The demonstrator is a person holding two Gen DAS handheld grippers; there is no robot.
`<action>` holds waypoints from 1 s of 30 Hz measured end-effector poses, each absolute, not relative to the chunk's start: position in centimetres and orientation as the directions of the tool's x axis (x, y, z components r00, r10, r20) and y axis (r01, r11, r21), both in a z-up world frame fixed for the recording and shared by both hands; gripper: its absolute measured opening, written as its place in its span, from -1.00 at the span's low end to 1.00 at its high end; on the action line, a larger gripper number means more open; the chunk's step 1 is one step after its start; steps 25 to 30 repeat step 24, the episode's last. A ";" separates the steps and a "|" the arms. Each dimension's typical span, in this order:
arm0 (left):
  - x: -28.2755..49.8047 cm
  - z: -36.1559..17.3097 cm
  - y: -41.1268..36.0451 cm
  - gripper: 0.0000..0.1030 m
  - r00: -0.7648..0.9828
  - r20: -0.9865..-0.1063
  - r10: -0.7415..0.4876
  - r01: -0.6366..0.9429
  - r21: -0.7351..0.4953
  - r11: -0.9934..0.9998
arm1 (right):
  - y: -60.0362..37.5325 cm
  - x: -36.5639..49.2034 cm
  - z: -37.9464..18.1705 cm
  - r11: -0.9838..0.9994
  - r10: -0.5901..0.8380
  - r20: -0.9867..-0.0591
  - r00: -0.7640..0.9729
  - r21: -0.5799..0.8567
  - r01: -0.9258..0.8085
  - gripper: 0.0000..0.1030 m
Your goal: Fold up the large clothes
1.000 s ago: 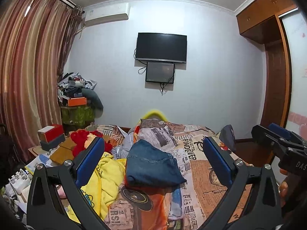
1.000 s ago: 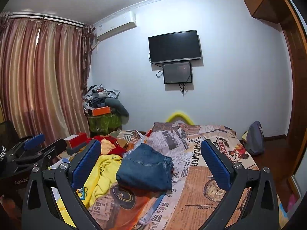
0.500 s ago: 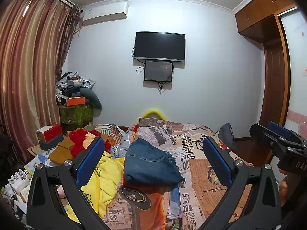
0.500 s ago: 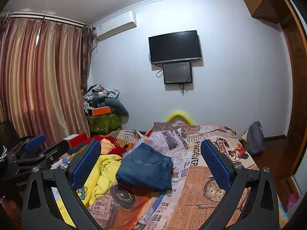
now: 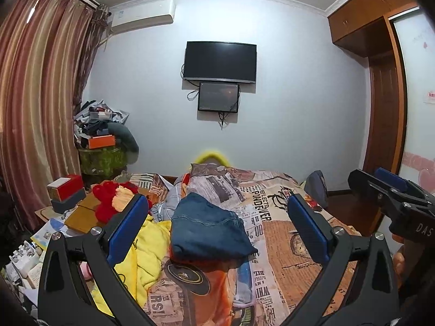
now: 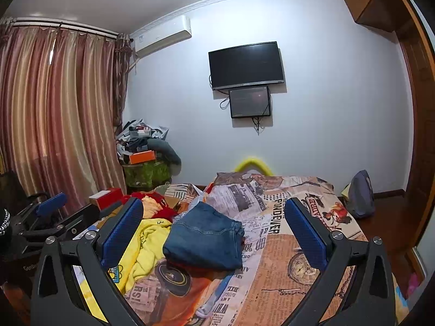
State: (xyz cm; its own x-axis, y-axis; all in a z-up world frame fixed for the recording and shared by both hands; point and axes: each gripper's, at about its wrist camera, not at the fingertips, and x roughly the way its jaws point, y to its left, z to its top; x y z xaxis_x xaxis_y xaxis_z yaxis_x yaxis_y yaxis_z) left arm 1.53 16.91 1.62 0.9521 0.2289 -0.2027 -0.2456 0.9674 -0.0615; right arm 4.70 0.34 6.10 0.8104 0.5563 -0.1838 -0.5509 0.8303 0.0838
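Observation:
Folded blue jeans (image 5: 208,231) (image 6: 205,240) lie in a neat stack in the middle of the bed, on a newspaper-print cover (image 5: 280,233) (image 6: 274,271). A crumpled yellow garment (image 5: 146,255) (image 6: 144,247) lies to their left. Both grippers are held up above the near end of the bed, well short of the clothes. My left gripper (image 5: 216,233) is open and holds nothing. My right gripper (image 6: 213,235) is open too, and it also shows at the right edge of the left wrist view as a black body (image 5: 394,201).
Red and orange cloth (image 5: 114,198) and boxes (image 5: 65,191) crowd the bed's left side. A cluttered stand (image 6: 146,160) sits by the curtains (image 6: 54,125). A TV (image 5: 220,62) hangs on the far wall. A grey bag (image 6: 359,194) rests on the floor by the wardrobe (image 5: 380,87).
Both views have shifted only slightly; the grippers stay open and the clothes have not moved.

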 end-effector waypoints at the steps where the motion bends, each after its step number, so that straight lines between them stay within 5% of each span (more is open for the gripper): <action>1: 1.6 1.6 16.8 0.99 0.952 -0.203 0.228 -0.244 -0.061 0.968 | 0.4 4.7 6.1 0.830 0.557 -0.183 0.810 0.083 -0.551 1.00; 30: 1.4 1.5 16.8 0.99 0.955 -0.212 0.207 -0.229 -0.082 0.970 | 0.8 4.9 5.7 0.841 0.539 -0.202 0.818 0.080 -0.535 1.00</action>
